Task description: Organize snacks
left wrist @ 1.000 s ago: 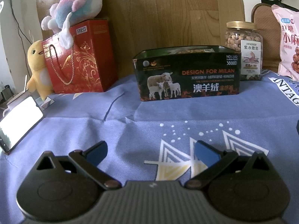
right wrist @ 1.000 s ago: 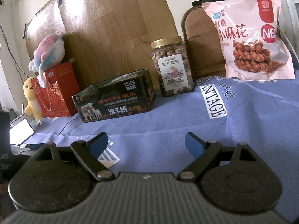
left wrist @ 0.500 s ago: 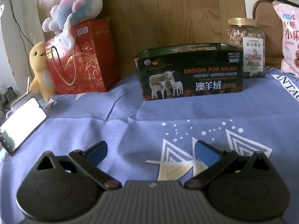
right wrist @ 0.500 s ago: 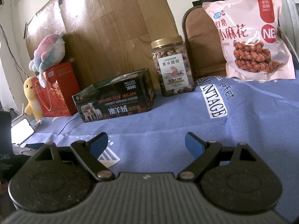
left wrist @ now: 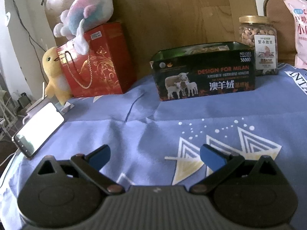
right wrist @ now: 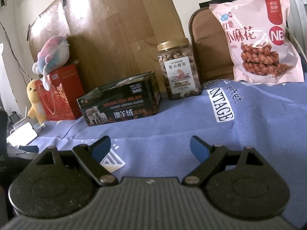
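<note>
Both claws wide, empty. Jar [right wrist: 179,71] upright, centre-top of right view, dead ahead of right claw [right wrist: 150,150]; left claw [left wrist: 155,157] further off.

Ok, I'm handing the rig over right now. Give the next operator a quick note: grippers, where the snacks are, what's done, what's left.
Left gripper: open, empty, above the blue cloth, facing the dark open box.
Right gripper: open, empty, further right over the same cloth.
Snacks: nut jar upright just right of the box; pink snack bag leaning against the chair back at far right. The box already holds some packets, too unclear to identify.
Done: nothing picked up yet as far as the views show.
Left: probably move the jar and bag to the box.
</note>
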`<action>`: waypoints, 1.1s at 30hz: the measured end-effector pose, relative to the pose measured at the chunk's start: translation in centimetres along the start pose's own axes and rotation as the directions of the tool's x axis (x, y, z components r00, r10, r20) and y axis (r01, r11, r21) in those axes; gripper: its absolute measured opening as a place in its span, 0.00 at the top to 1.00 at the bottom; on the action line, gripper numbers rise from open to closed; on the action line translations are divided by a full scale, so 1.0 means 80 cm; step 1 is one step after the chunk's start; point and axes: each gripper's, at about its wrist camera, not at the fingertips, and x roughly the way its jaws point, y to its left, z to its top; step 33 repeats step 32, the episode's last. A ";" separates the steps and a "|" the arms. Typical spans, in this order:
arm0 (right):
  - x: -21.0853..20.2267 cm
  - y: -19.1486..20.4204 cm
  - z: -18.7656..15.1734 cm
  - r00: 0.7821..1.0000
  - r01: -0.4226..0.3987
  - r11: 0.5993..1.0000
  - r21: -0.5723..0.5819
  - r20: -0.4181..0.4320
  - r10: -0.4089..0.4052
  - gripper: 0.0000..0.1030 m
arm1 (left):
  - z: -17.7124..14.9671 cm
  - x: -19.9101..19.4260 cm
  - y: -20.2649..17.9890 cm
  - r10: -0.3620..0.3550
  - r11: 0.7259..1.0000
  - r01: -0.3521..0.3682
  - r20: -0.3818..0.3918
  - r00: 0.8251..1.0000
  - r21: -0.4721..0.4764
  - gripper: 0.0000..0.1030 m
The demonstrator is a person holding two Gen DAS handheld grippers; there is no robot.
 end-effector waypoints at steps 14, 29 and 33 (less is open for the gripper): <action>-0.002 0.000 0.000 1.000 -0.002 1.000 -0.005 0.002 0.002 0.11 | -0.004 -0.026 0.008 0.002 1.000 -0.002 -0.012 1.000 -0.019 0.00; -0.002 0.001 0.000 1.000 -0.001 1.000 -0.005 0.002 0.001 0.11 | -0.005 -0.032 0.003 -0.089 0.996 0.089 -0.017 0.996 0.000 0.00; -0.002 0.001 0.000 1.000 -0.001 1.000 -0.004 0.002 0.001 0.11 | -0.004 -0.033 -0.001 -0.107 0.994 0.107 -0.018 0.994 0.003 0.00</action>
